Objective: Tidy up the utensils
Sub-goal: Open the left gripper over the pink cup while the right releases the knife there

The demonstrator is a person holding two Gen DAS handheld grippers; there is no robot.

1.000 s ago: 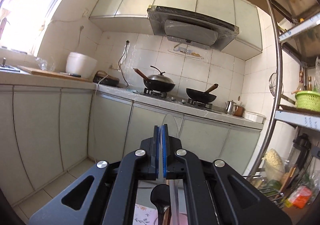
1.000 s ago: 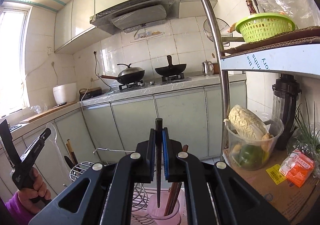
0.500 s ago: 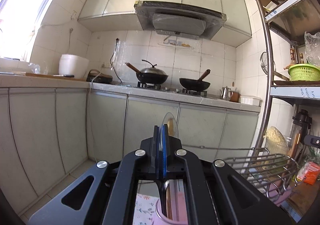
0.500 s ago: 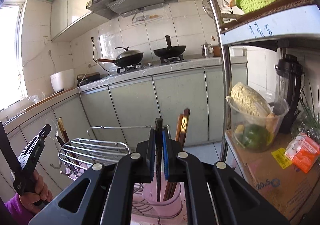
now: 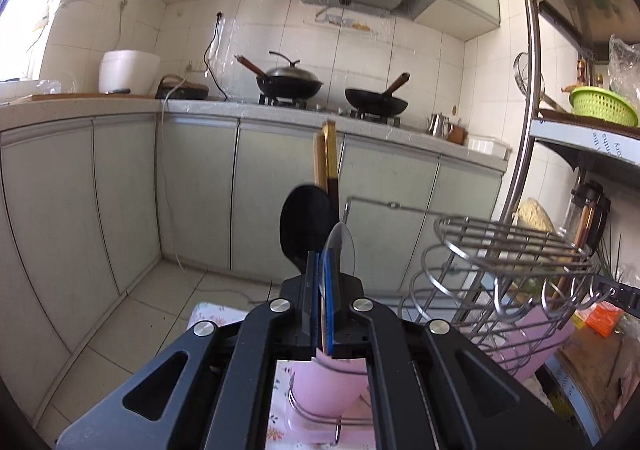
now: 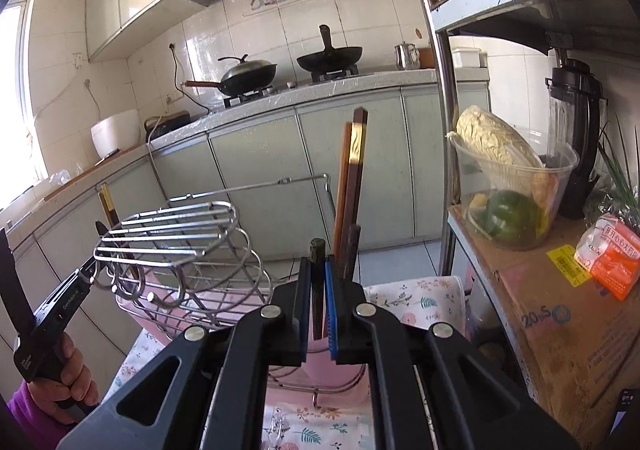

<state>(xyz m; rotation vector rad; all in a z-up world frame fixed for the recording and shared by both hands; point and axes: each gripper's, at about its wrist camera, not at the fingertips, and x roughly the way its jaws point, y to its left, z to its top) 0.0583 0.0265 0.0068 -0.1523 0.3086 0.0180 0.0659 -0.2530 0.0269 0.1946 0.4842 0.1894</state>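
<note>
A: What does the left gripper point(image 5: 320, 270) hold?

B: Its jaws are clamped on a clear plastic spoon point(image 5: 339, 250), whose bowl rises above the pads. Just behind stands a black spoon point(image 5: 306, 226), and behind that a pair of chopsticks point(image 5: 326, 158), upright. Below the jaws sits a pink cup point(image 5: 328, 382), ringed by a wire holder on the metal dish rack point(image 5: 500, 246).

A: And the right gripper point(image 6: 318, 274)?

B: Its jaws are closed on a dark chopstick point(image 6: 318, 250), held upright, its lower end hidden behind the gripper, over a pink utensil cup point(image 6: 320, 362). Brown chopsticks point(image 6: 354, 170) stand in that cup, leaning slightly right, just beyond the pads.

A: Where is the rack in the right view?

B: To the left of the cup, on a floral cloth point(image 6: 416, 298). Beyond it, at the frame's left edge, a hand point(image 6: 68, 374) in a purple sleeve grips the left gripper's handle.

A: What lies to the right?

B: A cardboard box point(image 6: 560, 314) bearing a clear tub of vegetables point(image 6: 512, 190).
</note>
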